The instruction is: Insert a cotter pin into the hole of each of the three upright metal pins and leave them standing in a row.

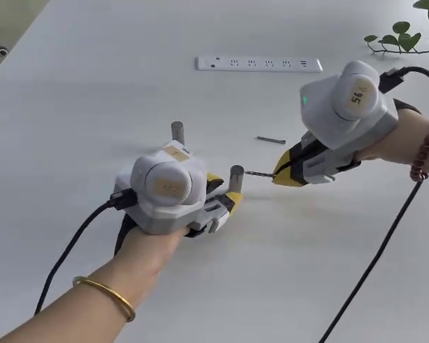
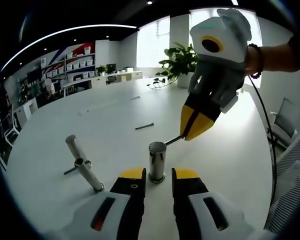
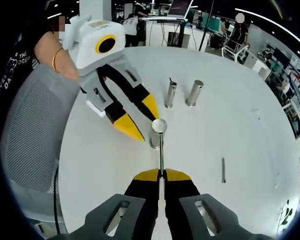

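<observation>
Flanking the short grey steel upright pin (image 2: 157,159) at its base, your left gripper (image 2: 159,176) may or may not pinch it; I cannot tell. At 3 o'clock, your right gripper (image 3: 161,175) is clamped on the thin wire cotter pin (image 3: 161,150). Skew it and it misses the hole or tips the pin over.

Each upright pin (image 2: 157,161) looks like smooth shiny metal, cotter pin (image 3: 161,150) is thin duller metal wire. Left gripper (image 2: 159,176) and right gripper (image 3: 161,175): glossy white plastic shells, matt yellow-black jaw tips. Table (image 1: 93,107) is smooth matt white.
</observation>
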`<action>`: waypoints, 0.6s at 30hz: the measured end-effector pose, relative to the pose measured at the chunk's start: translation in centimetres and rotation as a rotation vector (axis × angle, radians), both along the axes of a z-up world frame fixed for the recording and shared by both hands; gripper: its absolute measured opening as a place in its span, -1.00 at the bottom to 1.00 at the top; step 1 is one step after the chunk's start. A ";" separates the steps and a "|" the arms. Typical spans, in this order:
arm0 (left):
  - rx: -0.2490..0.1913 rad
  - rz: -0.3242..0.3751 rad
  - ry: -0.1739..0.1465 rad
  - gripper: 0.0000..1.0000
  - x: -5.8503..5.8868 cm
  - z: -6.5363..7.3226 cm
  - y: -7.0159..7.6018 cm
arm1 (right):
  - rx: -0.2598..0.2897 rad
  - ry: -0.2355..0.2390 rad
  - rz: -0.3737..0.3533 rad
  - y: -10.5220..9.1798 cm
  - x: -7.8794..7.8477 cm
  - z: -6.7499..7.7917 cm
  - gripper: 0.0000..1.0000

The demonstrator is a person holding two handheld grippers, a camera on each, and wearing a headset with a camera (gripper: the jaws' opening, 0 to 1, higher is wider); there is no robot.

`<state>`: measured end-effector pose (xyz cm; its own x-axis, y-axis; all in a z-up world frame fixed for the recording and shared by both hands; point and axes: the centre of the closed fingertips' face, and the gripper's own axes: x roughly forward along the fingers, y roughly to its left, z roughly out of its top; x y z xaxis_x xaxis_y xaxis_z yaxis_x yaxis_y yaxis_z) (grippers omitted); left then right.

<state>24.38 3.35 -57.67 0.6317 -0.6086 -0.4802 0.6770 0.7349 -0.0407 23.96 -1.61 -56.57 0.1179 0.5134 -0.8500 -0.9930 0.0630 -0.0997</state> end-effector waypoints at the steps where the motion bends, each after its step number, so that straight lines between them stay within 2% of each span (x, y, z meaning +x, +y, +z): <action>1: 0.001 0.002 -0.001 -0.62 0.1 0.0 -0.1 | -0.001 -0.001 0.005 0.1 0.0 0.0 -1.00; 7: 0.030 -0.018 -0.018 -0.68 0.4 -0.4 -0.5 | 0.002 0.002 0.018 0.3 0.0 -0.1 -1.00; 18: 0.021 -0.008 -0.012 -0.77 0.9 -0.4 -0.6 | -0.010 -0.009 0.055 0.4 0.0 -0.1 -1.00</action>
<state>25.29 2.73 -58.09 0.6326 -0.6036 -0.4854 0.6831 0.7301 -0.0176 23.97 -1.20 -56.62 0.0977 0.5105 -0.8543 -0.9940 0.0076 -0.1091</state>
